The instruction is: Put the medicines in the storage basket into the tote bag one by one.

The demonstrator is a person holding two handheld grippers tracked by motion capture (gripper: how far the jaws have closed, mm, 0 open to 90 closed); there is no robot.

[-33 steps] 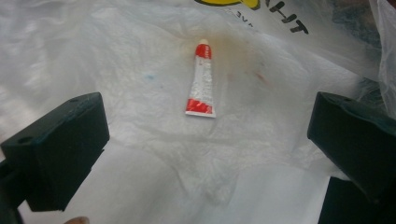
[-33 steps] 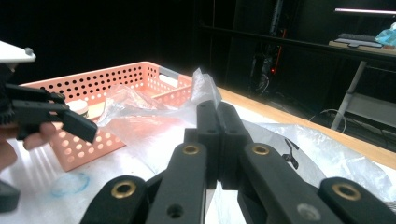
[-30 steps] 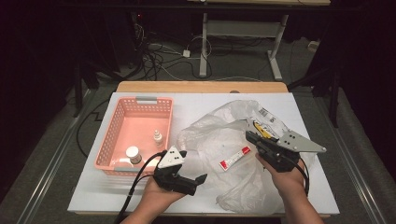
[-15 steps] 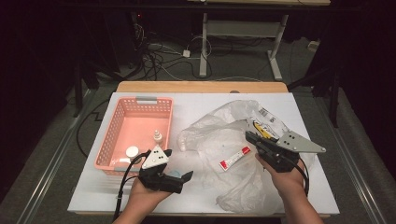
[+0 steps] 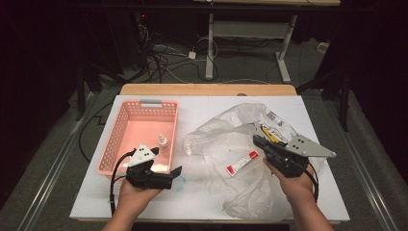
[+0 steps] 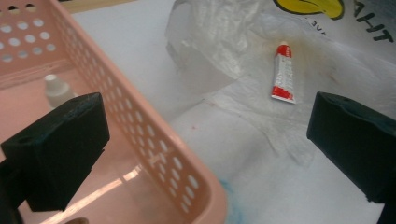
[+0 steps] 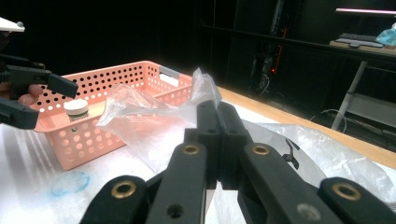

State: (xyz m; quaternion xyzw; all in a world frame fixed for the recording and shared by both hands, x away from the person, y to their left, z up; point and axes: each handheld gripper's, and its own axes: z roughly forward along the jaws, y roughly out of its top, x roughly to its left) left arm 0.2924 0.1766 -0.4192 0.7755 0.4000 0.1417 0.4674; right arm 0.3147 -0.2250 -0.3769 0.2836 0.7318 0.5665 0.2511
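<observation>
Plastic bag (image 5: 240, 159), clear and crumpled, sprawls over the right half of the high view on the white tabletop (image 5: 202, 202), with a printed label and a yellow mark at its upper right. A small red-and-white tube (image 5: 242, 162) lies inside it near the middle of the frame. The right tool (image 5: 257, 141) has its jaws pressed together on a raised fold of the bag, as the right gripper view shows at centre. The left tool (image 5: 177, 174) sits at the lower left of the high view with its jaws wide apart and nothing between them, just beside the near corner of the pink basket (image 5: 115, 144). In the left gripper view the perforated basket wall crosses between the jaws and the tube. A small white dropper bottle (image 5: 163, 141) stands in the basket, and a white-capped jar (image 7: 76, 110) shows there in the right gripper view. A blue smudge (image 7: 70, 183) marks the tabletop near the basket.
</observation>
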